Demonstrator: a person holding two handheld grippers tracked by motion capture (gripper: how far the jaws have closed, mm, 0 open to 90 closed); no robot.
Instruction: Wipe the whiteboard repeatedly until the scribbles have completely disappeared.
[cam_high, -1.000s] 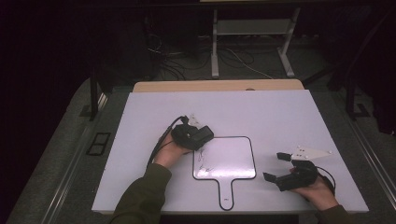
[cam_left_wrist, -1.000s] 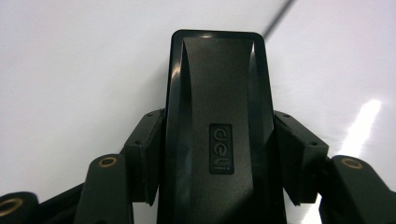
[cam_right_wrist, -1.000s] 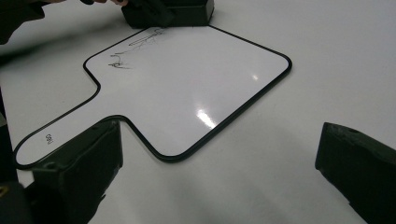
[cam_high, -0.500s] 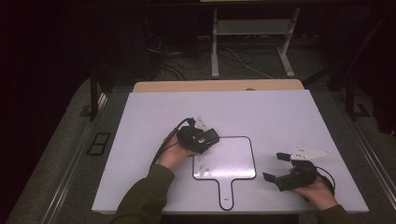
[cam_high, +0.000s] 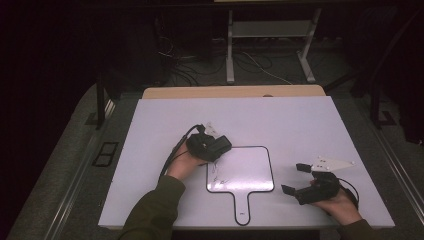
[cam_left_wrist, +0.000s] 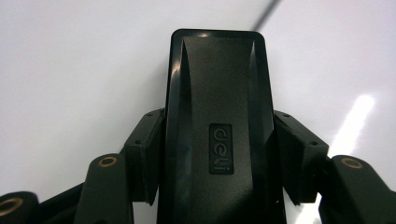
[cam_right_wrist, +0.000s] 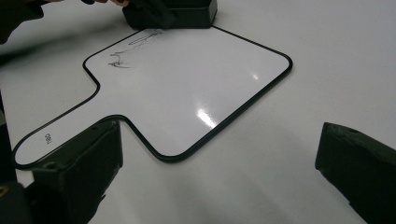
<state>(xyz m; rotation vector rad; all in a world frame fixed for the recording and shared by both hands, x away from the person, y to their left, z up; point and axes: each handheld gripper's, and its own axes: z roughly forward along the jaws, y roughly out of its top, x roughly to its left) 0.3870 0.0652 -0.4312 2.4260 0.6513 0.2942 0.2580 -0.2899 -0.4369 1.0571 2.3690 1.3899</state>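
Whiteboard eraser, a black plastic block (cam_left_wrist: 218, 135) with a moulded maker's mark, is clamped between my left gripper's (cam_high: 212, 148) jaws, closed tight against its two long sides. In the high view it now sits at the upper left corner of the white paddle-shaped whiteboard with a black rim and short handle (cam_high: 250, 170); over the last second I have carried it a short way toward three o'clock, from just off the board's rim onto that corner. I judge that puts me at the start of a wipe.

Working outward from my side: the board's handle points at six o'clock, close to the near table edge. The black scribbles (cam_high: 218, 176) lie at about five o'clock from the eraser, near it, so my guess is the stroke should run down and slightly right.

My right gripper (cam_high: 306, 182) rests at three o'clock of the board, jaws standing wide with nothing between them, and it has kept its place. From its own view the board's rounded corner (cam_right_wrist: 280, 60) is near and the white tabletop (cam_right_wrist: 327, 70) between is bare.

Beyond the board, toward twelve o'clock, the table runs broad and bare to its far wooden edge strip (cam_high: 235, 92). Room is ample at nine o'clock too; the tight side is the near edge.
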